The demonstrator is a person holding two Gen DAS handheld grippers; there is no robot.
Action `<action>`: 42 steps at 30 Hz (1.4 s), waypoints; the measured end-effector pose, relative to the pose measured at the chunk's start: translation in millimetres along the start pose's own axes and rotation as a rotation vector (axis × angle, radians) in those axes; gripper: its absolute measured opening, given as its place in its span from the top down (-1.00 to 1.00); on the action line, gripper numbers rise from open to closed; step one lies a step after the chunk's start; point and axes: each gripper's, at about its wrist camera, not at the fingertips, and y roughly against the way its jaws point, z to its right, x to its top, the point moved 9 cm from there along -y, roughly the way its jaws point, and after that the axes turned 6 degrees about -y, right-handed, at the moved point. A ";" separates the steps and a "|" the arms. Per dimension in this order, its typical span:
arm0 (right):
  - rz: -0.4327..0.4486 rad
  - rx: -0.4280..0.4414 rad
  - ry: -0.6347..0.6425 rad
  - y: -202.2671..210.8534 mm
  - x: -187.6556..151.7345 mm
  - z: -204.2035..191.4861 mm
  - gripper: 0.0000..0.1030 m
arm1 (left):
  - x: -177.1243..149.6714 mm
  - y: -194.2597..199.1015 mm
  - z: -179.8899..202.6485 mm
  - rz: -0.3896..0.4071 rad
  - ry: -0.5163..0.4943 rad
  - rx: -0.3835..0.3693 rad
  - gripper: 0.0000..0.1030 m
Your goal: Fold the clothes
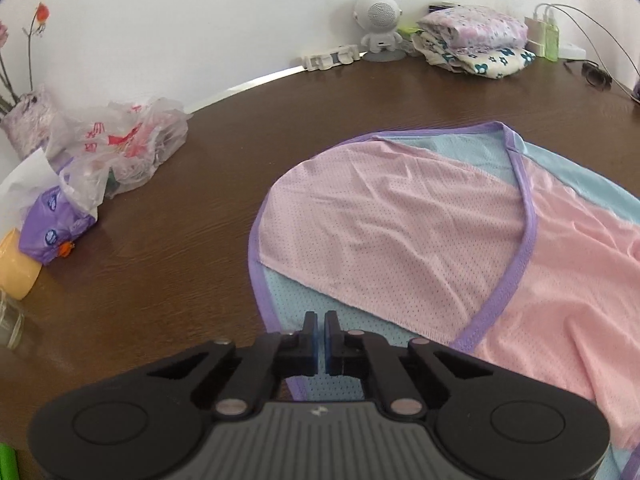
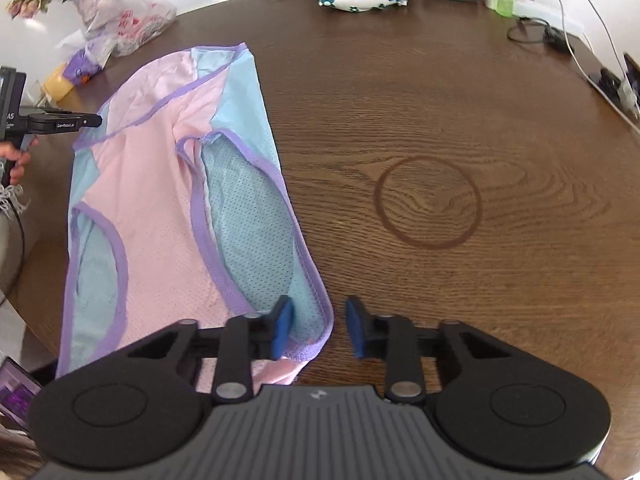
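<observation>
A pink and light-blue mesh top with purple trim [image 1: 400, 232] lies on the brown wooden table, one side folded over. It also shows in the right wrist view [image 2: 160, 200]. My left gripper [image 1: 321, 320] has its jaws nearly together, hovering over the garment's near purple edge; no cloth shows between them. My right gripper [image 2: 320, 326] is open, its blue pads [image 2: 282, 328] straddling the garment's near corner with purple hem [image 2: 316, 320]. The left gripper also shows at the left edge of the right wrist view [image 2: 94, 121].
A plastic bag [image 1: 128, 144], tissue pack [image 1: 56, 216], tape roll [image 1: 16, 264] and flower vase [image 1: 32, 120] sit at the left. Folded floral clothes [image 1: 476, 40], a white speaker figure [image 1: 378, 28], chargers and cables [image 2: 560, 36] line the back. A ring stain [image 2: 428, 202] marks the table.
</observation>
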 end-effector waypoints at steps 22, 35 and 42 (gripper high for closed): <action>-0.024 -0.202 0.257 -50.9 156.8 119.5 0.78 | -69.5 133.5 169.3 -0.067 -0.171 -0.122 0.81; 0.171 0.072 0.114 54.2 32.5 89.1 0.18 | -27.8 89.5 98.0 0.003 0.019 -0.044 0.35; 0.180 -0.074 0.130 52.1 -17.2 79.4 0.18 | -35.4 69.5 95.5 -0.001 0.032 -0.036 0.38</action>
